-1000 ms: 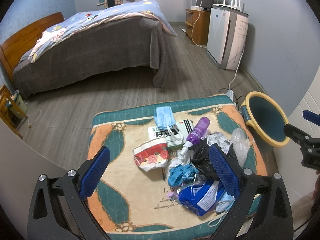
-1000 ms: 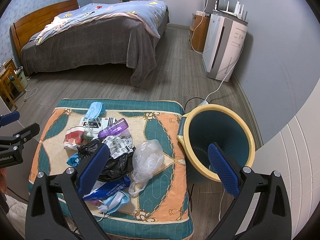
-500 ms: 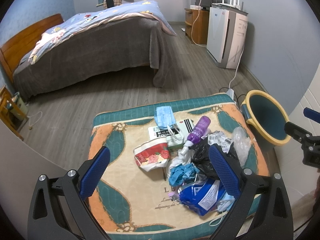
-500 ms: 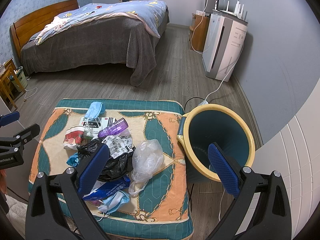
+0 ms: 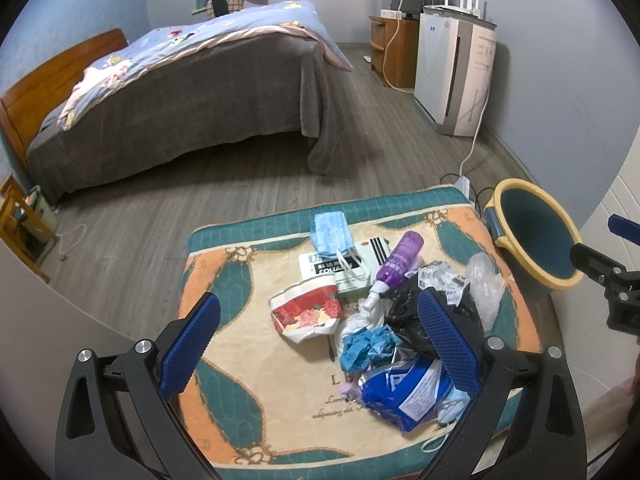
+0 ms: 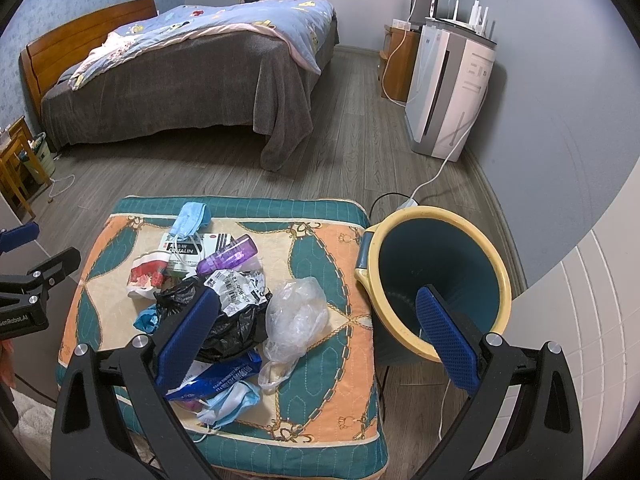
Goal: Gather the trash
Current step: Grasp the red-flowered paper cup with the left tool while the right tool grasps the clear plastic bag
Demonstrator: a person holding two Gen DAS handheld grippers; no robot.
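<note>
The trash (image 6: 224, 300) lies heaped on the quilt-covered desk (image 6: 320, 360), with the bin (image 6: 436, 280) just right of it for short drops. Left gripper (image 5: 316, 344) and right gripper (image 6: 316, 336) hover near, fingers wide and empty, ready to pick.

right gripper (image 6: 316, 340) agape, empty | trash pile (image 6: 224, 304) on cushion (image 6: 320, 248) | bin (image 6: 436, 280) beside

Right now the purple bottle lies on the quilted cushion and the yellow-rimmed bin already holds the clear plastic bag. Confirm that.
Not quite. The clear plastic bag lies on the quilted cushion beside the bin, as the right wrist view shows. The purple bottle does lie on the cushion.
</note>
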